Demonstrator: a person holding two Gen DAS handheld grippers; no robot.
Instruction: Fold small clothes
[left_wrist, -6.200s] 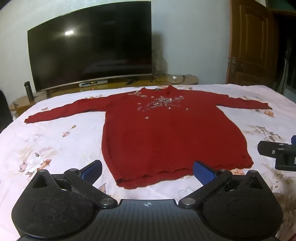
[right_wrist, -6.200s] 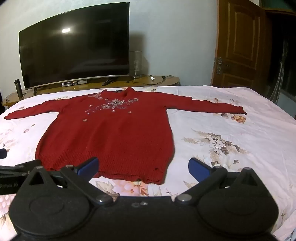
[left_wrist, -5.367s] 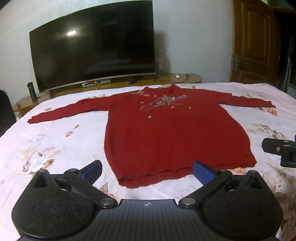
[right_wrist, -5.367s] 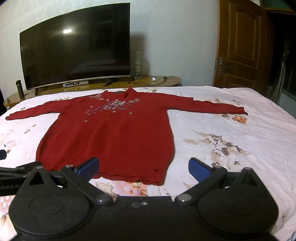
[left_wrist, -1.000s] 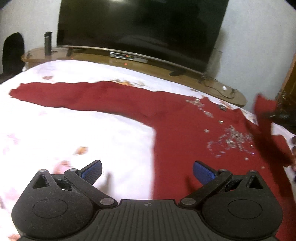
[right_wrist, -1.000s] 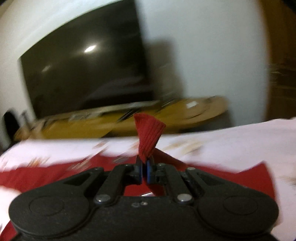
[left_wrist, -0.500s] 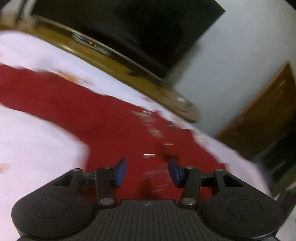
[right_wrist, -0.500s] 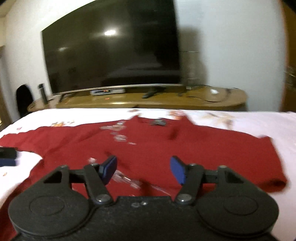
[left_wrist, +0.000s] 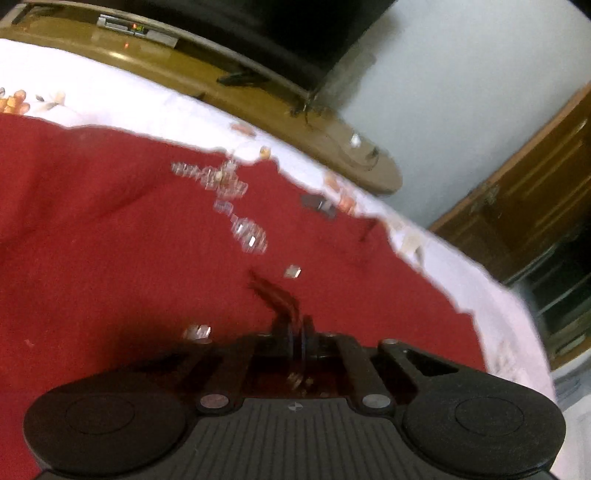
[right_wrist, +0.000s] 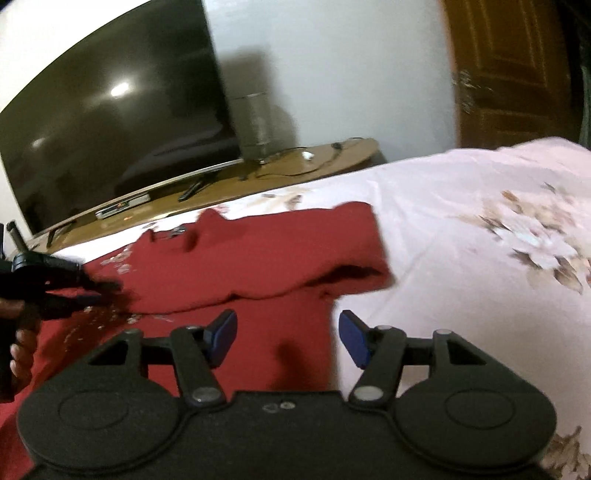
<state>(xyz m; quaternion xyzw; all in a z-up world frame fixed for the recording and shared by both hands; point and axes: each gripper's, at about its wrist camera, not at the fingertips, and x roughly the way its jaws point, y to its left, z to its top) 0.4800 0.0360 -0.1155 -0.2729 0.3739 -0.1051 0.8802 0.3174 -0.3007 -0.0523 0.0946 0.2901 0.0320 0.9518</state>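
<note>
A red sweater (left_wrist: 110, 240) with sequins on its chest lies spread on the flowered bedsheet (right_wrist: 461, 240). My left gripper (left_wrist: 297, 332) is shut, and a small ridge of the sweater's chest fabric rises into its jaws. In the right wrist view the same sweater (right_wrist: 221, 258) has its right sleeve (right_wrist: 314, 266) folded back across the chest. There my left gripper (right_wrist: 107, 291) shows at the left edge, its tips down on the fabric by the sequins. My right gripper (right_wrist: 286, 334) hangs open over the sweater's right side, with nothing between its blue pads (right_wrist: 223, 332).
A large dark TV (right_wrist: 110, 129) stands on a low wooden stand (right_wrist: 295, 166) beyond the bed's far edge. A brown door (right_wrist: 517, 74) is at the right. A hand (right_wrist: 22, 339) holds the left gripper's grip. Bare sheet stretches to the sweater's right.
My left gripper's jaws have gone from wide to shut on the sweater as it swung right over the chest. The right gripper let go of the sleeve, opened and drew back right.
</note>
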